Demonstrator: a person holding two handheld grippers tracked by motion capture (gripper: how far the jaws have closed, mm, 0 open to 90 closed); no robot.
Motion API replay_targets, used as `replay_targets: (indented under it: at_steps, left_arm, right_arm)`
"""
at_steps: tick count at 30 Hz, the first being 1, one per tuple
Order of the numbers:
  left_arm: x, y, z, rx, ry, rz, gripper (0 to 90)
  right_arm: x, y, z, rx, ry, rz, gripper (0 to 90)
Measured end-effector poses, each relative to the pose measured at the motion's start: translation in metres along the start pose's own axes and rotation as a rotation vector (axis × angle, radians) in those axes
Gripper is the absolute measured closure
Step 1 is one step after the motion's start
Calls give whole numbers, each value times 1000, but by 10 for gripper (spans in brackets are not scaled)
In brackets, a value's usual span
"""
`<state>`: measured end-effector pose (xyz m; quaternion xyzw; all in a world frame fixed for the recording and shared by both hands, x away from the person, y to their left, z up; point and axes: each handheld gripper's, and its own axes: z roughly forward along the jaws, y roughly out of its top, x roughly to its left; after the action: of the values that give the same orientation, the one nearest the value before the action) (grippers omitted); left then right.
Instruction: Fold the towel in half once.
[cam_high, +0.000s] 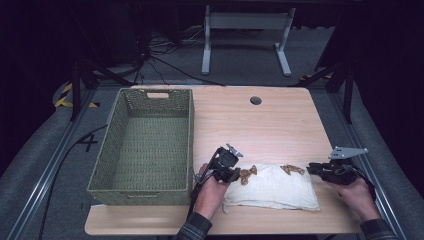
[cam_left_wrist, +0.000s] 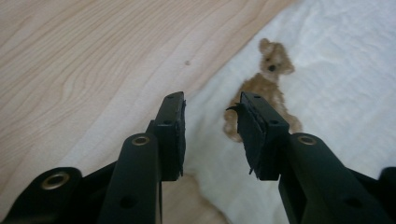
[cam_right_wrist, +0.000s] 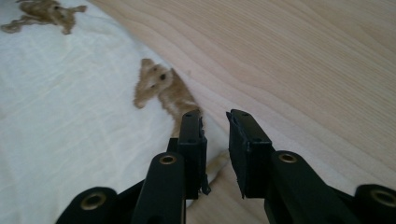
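At a pale wooden table (cam_high: 280, 120), we work a folded white cloth printed with 2 small brown teddy bears (cam_high: 272, 187), which lies flat near the front edge, just right of an empty green woven basket with cut-out handles (cam_high: 145, 145). Our left gripper (cam_high: 235, 175) sits at the cloth's left end beside 1 bear print (cam_left_wrist: 268, 84); its jaws stand apart with nothing pinched between them, the cloth's edge lying below the gap. Our right gripper (cam_high: 314, 169) rests at the cloth's right end by the other bear print (cam_right_wrist: 163, 88), jaws likewise parted and empty, straddling the cloth's border where it meets the wood. We judge the fold finished and the cloth let go, with both tools placed for the lift that comes next. That move calls for closing each pair of jaws on all layers at the 2 ends, then raising the bundle level and carrying it left over the basket rim without letting the fold fall open
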<state>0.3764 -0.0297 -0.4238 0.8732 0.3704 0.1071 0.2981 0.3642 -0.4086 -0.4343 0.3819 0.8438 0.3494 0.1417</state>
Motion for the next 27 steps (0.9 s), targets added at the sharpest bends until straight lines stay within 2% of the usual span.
replay_targets:
  at_steps: [3, 6, 11, 14, 24, 26, 27]
  left_arm:
    - [8, 5, 4, 7, 17, -18, 605]
    - [15, 6, 8, 8, 24, -40, 595]
    - [18, 6, 16, 30, 30, -41, 573]
    - [23, 5, 19, 39, 25, -60, 570]
    - [26, -2, 20, 81, 19, -68, 514]
    - [26, -3, 24, 93, 16, -60, 532]
    - [26, -3, 24, 91, 4, -60, 575]
  right_arm:
    - [-7, 1, 11, 30, 6, 8, 749]
    - [-8, 0, 18, 64, 22, 5, 745]
    - [-8, 0, 18, 67, 30, 10, 807]
    - [-7, -1, 18, 63, 42, 7, 858]
    - [-5, -1, 18, 64, 20, -8, 878]
    - [-6, -1, 18, 62, 14, -3, 880]
    - [-6, -1, 18, 62, 9, -2, 880]
